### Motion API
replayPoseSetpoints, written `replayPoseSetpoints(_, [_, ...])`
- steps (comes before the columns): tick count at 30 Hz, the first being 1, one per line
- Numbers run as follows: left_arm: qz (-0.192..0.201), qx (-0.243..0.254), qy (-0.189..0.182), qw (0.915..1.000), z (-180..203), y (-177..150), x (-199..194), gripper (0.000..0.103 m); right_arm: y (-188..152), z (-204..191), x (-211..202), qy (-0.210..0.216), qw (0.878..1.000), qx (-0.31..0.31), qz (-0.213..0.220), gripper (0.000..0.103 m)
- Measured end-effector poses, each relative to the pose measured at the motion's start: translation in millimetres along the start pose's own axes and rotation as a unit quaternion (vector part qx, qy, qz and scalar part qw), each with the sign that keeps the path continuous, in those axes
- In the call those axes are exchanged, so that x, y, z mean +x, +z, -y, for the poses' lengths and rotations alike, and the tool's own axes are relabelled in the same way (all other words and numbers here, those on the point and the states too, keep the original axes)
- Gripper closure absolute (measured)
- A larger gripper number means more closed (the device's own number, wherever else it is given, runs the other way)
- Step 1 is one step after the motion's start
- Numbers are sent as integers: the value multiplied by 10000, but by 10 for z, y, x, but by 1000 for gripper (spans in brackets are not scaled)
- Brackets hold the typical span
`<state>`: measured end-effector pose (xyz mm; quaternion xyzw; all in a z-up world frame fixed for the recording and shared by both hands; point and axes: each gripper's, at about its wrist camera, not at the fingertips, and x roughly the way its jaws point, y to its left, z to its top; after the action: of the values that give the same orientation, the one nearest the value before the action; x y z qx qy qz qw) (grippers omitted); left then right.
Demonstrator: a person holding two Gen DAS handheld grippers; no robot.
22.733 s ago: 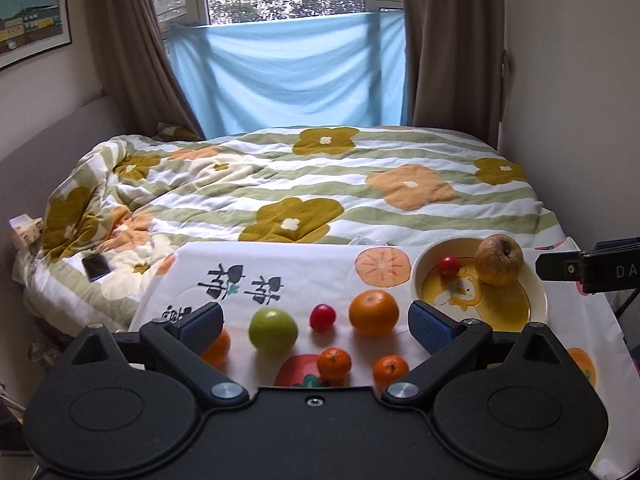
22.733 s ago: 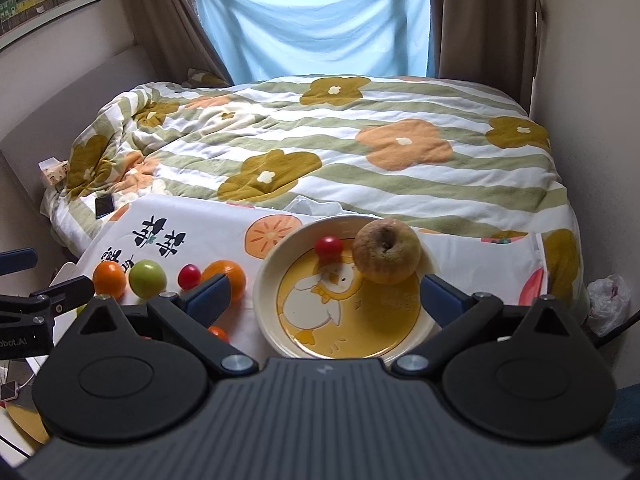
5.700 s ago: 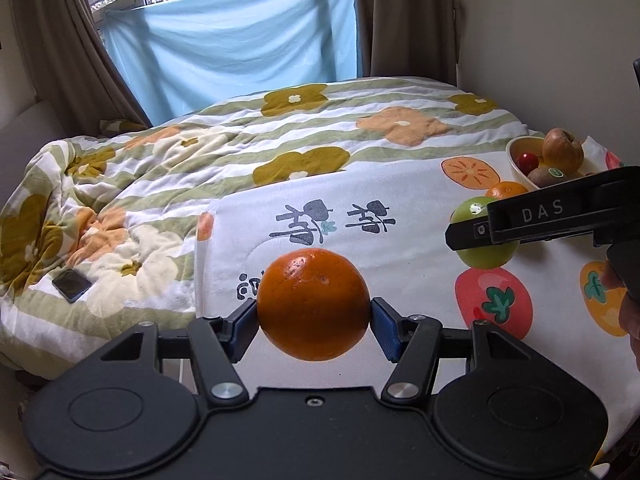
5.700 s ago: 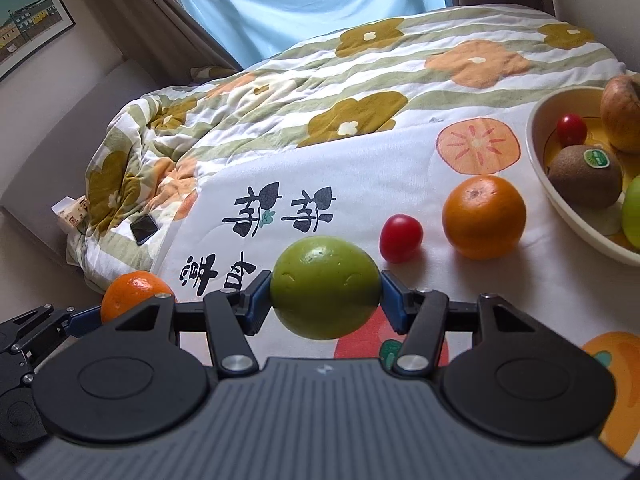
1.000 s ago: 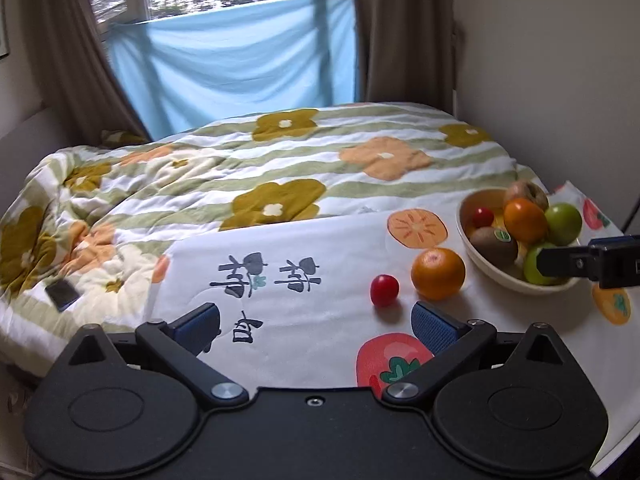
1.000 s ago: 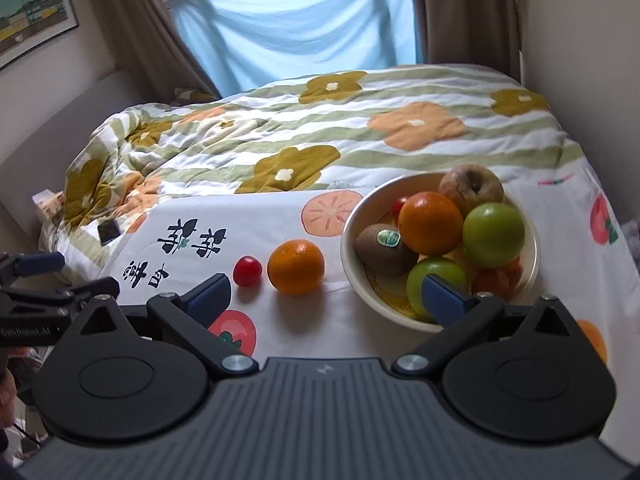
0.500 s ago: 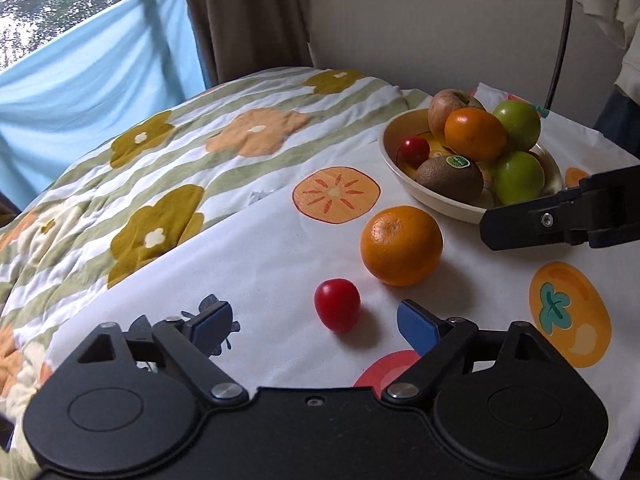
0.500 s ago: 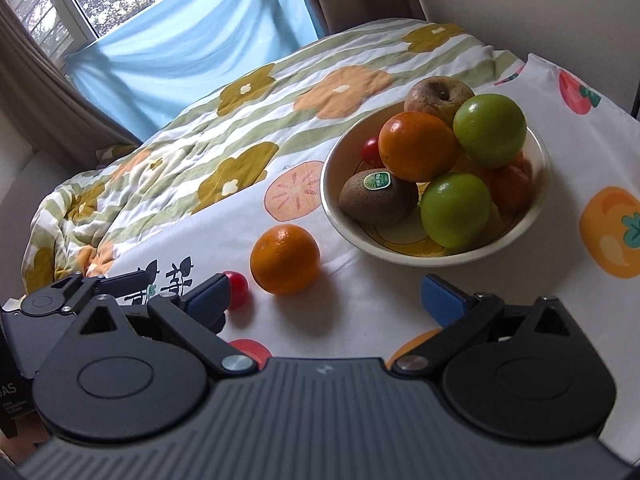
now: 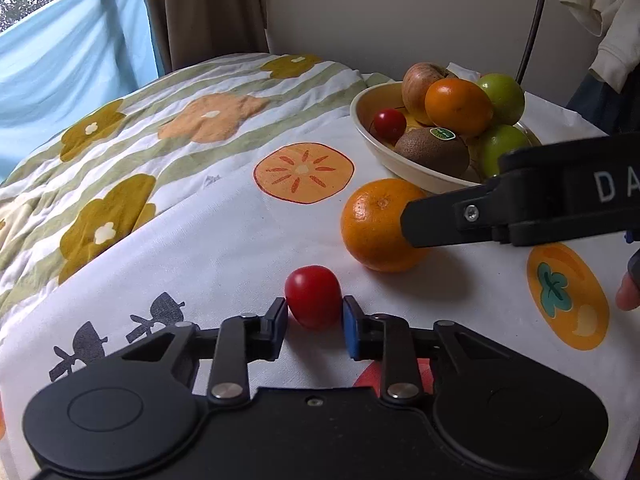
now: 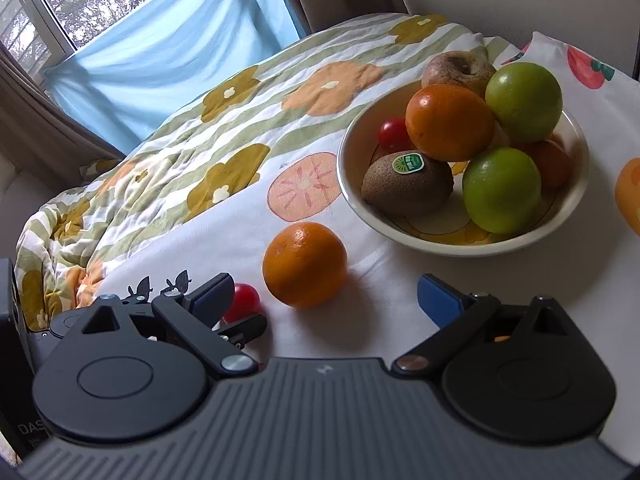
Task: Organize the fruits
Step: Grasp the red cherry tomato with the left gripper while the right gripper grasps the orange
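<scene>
A small red tomato lies on the white fruit-print cloth, and my left gripper is shut on it, both blue pads against its sides. Just beyond it sits a loose orange. In the right wrist view that orange lies just ahead of my open right gripper, between the lines of its fingers and touching neither pad. The tomato shows partly behind the right gripper's left finger. The cream bowl holds an apple, an orange, green fruits, a kiwi and a red tomato.
The cloth lies over a flowered quilt on a bed. A wall and brown curtain stand behind the bowl. A blue sheet hangs at the window. A fingertip shows at the right edge.
My left gripper has come down and forward onto the red tomato and its jaws have shut on it. The right gripper has dropped closer to the loose orange, still open.
</scene>
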<state>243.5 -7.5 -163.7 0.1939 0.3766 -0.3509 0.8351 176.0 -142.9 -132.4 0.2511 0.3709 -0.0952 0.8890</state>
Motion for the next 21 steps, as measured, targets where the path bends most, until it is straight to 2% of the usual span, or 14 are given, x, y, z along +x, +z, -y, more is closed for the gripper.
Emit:
replayPoseSetpoints(8, [26,-36,68,10000,-87,-67,-43,71,13,-32,122,25,9999,96,-79,1])
replayPoseSetpoints(16, [21,-67,186,9998,-147,-132,-88,71,30,-130,299,-74,9995,-251,-173,15])
replayPoseSetpoints(21, [24,-142,322,9994,-179,-172,-128,71,32,-177,369,-67,9984,-518,-204,19])
